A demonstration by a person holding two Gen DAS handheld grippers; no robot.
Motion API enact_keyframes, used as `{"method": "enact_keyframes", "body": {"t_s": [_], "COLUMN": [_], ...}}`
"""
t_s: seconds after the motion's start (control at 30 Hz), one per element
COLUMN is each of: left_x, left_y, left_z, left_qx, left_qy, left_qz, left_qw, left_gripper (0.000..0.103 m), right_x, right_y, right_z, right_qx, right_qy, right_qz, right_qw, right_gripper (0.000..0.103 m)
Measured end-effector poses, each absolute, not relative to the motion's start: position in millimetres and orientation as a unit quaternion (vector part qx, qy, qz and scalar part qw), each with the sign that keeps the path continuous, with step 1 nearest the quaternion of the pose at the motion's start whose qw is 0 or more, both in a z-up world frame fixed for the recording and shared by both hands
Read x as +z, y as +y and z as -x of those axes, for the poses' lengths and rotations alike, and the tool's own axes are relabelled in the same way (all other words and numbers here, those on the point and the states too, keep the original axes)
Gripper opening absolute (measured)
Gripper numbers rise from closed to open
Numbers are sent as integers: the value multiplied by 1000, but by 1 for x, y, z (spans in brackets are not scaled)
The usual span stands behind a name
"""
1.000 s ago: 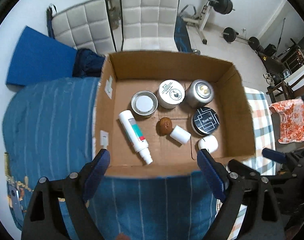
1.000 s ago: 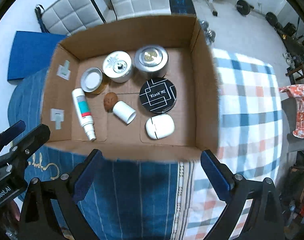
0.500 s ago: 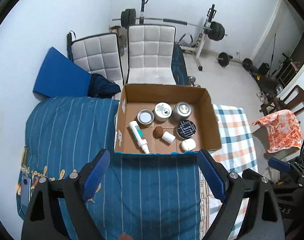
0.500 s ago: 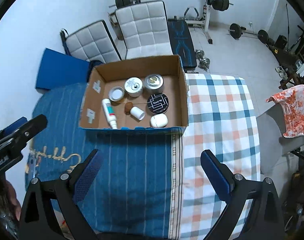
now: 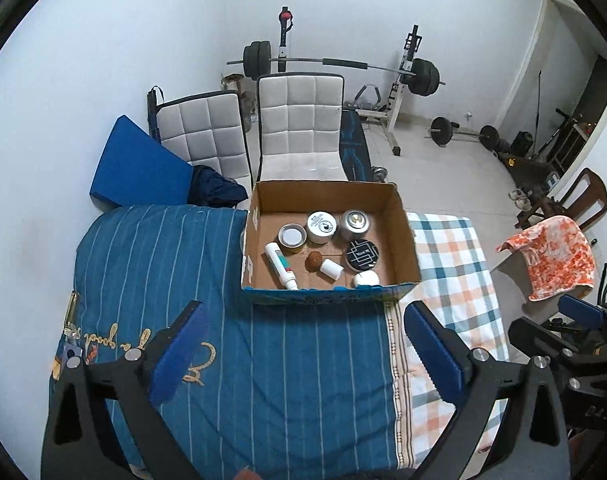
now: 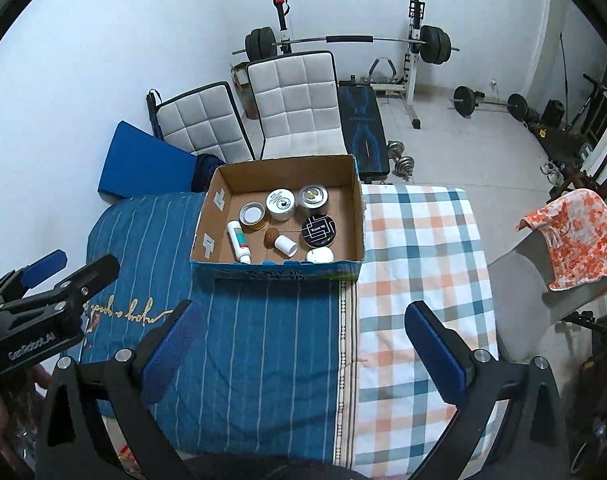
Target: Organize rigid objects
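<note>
With every item lying inside the box [image 6: 277, 174] on the bed [image 6: 263, 340], your left tongs [image 5: 303, 344] and right tongs [image 6: 299, 340] hang wide and empty; sorting looks finished.

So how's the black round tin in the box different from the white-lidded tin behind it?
The black tin has a dark lid with white line patterns and lettering; the white-lidded tin has a pale lid with a small dark logo. The black tin looks flatter, while the white-lidded tin stands taller with silvery sides. The black tin sits nearer the box's front wall, the white-lidded tin nearer the back. Both are round, closed and upright inside the cardboard box.
</note>
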State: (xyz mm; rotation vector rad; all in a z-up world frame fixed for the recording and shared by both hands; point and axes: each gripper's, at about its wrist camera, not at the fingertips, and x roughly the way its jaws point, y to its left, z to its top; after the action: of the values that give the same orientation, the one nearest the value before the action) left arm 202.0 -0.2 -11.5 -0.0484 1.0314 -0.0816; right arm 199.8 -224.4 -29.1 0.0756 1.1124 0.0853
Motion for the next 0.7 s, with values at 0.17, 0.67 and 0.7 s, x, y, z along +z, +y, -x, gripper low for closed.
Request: {"method": "enact_keyframes", "body": {"t_s": [0.17, 0.67, 0.7], "left_x": [-4, -3, -4], "left_y": [-2, -1, -2], "left_z": [-196, -218, -219], "left_qx": [-38, -14, -14], "left_qy": [483, 456, 456], "left_qz": [19, 6, 6], "left_qw": [874, 890, 890], "left_gripper": [100, 103, 103], "right_x": [-25, -26, -26], "right_y": [-225, -234, -235], "right_z": [-196, -228, -229], "right_qx": [38, 4, 3], "right_qy": [528, 507, 506], "right_qz": [-35, -24, -25], "right_qw": [847, 862, 862], "right_gripper": [103, 103, 103]}}
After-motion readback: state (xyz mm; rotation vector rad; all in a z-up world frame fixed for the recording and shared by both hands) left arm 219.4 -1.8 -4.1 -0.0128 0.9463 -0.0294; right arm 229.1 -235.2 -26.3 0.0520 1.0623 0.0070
